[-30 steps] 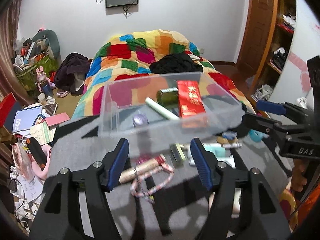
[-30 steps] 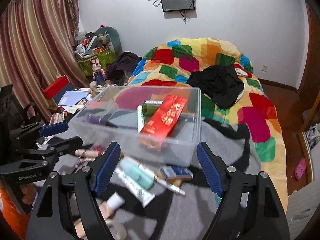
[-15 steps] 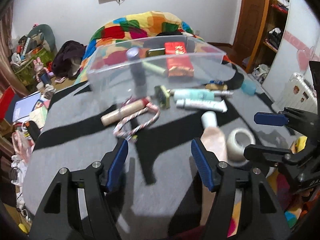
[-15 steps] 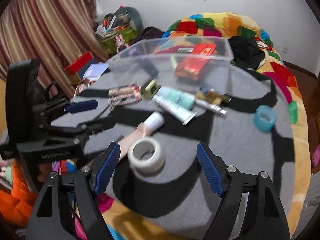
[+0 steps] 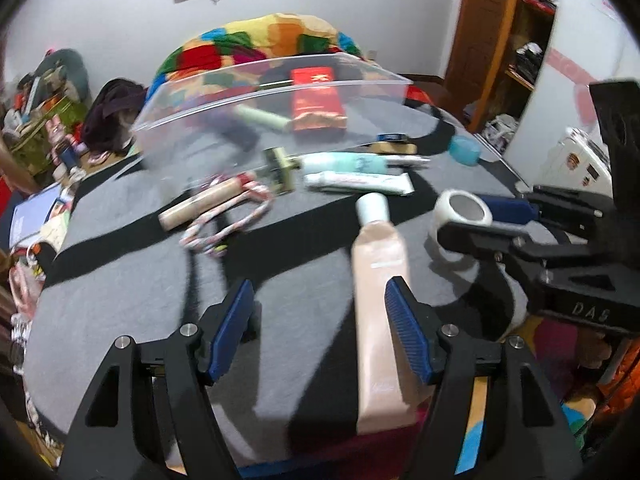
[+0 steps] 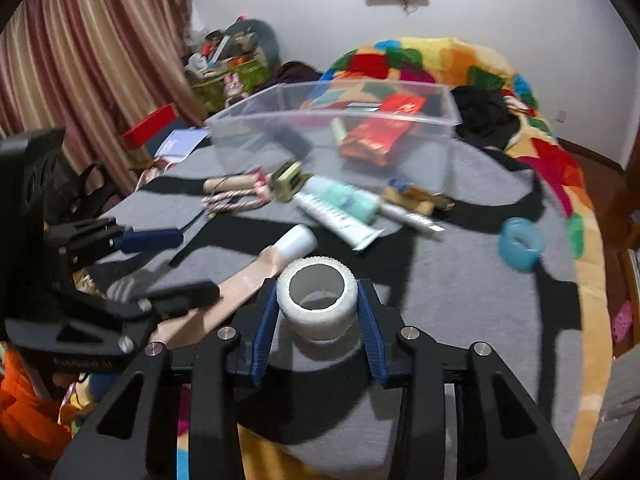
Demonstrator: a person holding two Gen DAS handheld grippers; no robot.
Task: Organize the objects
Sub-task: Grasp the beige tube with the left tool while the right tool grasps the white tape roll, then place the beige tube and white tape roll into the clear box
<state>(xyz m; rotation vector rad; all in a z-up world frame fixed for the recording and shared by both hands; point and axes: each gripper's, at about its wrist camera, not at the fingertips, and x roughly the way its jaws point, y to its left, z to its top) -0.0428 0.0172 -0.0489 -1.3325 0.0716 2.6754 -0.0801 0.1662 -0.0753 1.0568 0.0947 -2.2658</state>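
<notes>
A white tape roll (image 6: pixel 316 312) stands on end on the grey striped cover (image 6: pixel 460 300). My right gripper (image 6: pixel 317 292) is closing on it, and both blue pads touch its sides. The left wrist view shows that roll (image 5: pixel 460 210) between the right gripper's (image 5: pixel 462 219) fingers. My left gripper (image 5: pixel 320 332) hangs low over the cover, its jaws opening with only cloth between them. A pink tube (image 5: pixel 380 264) with a white cap runs under its right finger. A clear plastic bin (image 5: pixel 256 96) at the back holds a red packet (image 5: pixel 318 100) and a pale stick.
In front of the bin lie a skipping rope with wooden handles (image 5: pixel 224 208), two pale tubes (image 5: pixel 356 180), a small brass piece and a blue tape roll (image 6: pixel 520 244). The cover's near edge drops off just below both grippers. A patchwork quilt and floor clutter lie behind.
Both grippers dropped and pulled back from the bin toward the near edge. The right gripper's jaws closed around the white tape roll. The left gripper came down beside the pink tube.
</notes>
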